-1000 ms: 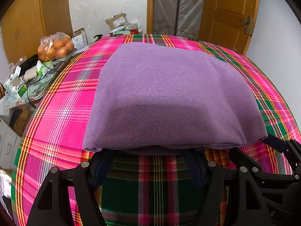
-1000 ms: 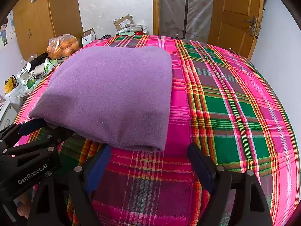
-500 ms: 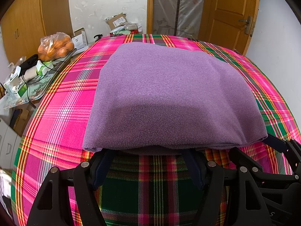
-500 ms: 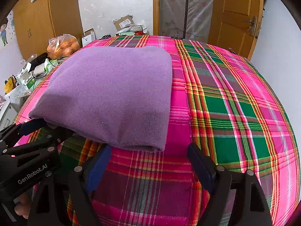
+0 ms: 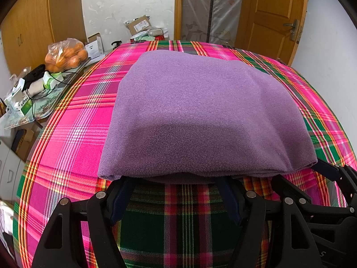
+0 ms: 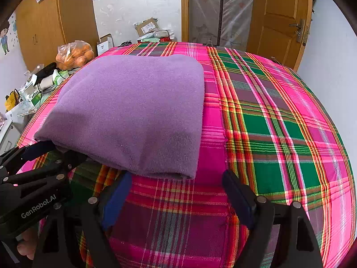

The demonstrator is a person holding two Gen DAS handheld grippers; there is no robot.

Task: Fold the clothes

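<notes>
A folded purple fleece garment [image 5: 200,116] lies flat on the pink and green plaid tablecloth [image 5: 73,134]. My left gripper [image 5: 176,186] stands open at the garment's near edge, its fingertips just under the overhanging fleece, nothing pinched between them. In the right wrist view the same garment [image 6: 133,111] fills the left half. My right gripper [image 6: 176,181] is open at the garment's near right corner, its left fingertip at the fleece edge. The left gripper's body [image 6: 33,178] shows at the lower left, with a person's fingers below it.
A side table at the left holds a bag of oranges [image 5: 65,54], boxes and cables [image 5: 29,93]. Cardboard boxes [image 5: 139,25] sit beyond the table's far edge. A wooden door [image 5: 274,20] stands at the back right. Bare plaid cloth [image 6: 279,122] lies right of the garment.
</notes>
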